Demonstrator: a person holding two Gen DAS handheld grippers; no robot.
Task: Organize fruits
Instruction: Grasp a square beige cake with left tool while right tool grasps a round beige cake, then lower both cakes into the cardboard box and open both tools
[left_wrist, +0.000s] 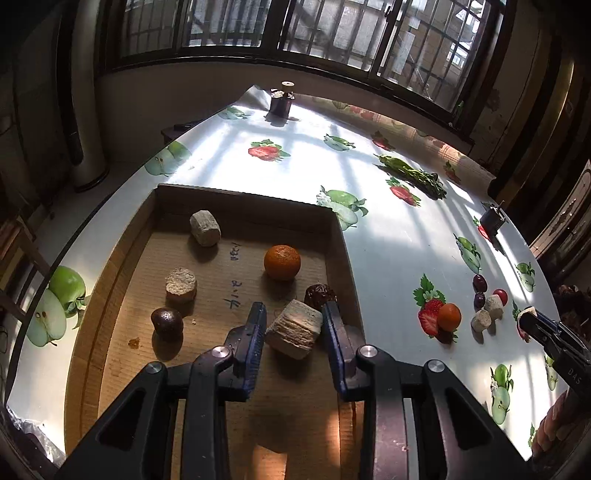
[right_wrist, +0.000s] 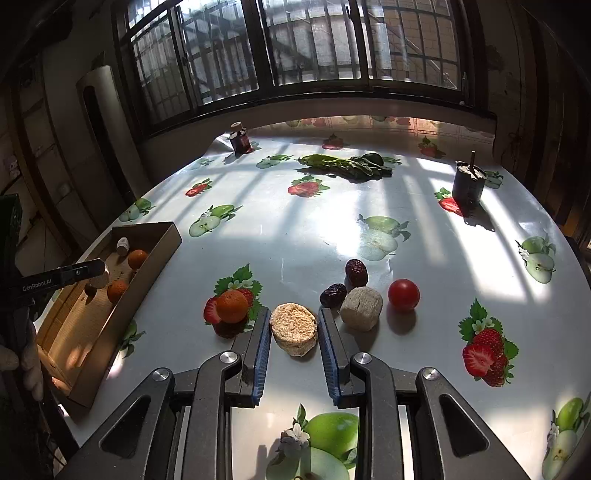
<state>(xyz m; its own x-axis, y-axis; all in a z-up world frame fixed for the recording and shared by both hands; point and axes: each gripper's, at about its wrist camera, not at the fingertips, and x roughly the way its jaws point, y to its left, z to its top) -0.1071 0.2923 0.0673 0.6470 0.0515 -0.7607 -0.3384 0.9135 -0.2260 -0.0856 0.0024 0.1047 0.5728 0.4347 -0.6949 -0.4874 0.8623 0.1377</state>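
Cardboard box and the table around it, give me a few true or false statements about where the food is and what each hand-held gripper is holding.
1. The left hand-held gripper holds a pale chunk over the cardboard box. True.
2. The box is empty. False: an orange and other pieces lie in it.
3. The right hand-held gripper is empty. False: it is shut on a tan round chunk.
4. A red tomato sits on the table, outside the box. True.
5. The leafy greens lie in the box. False: they lie on the table near the window.
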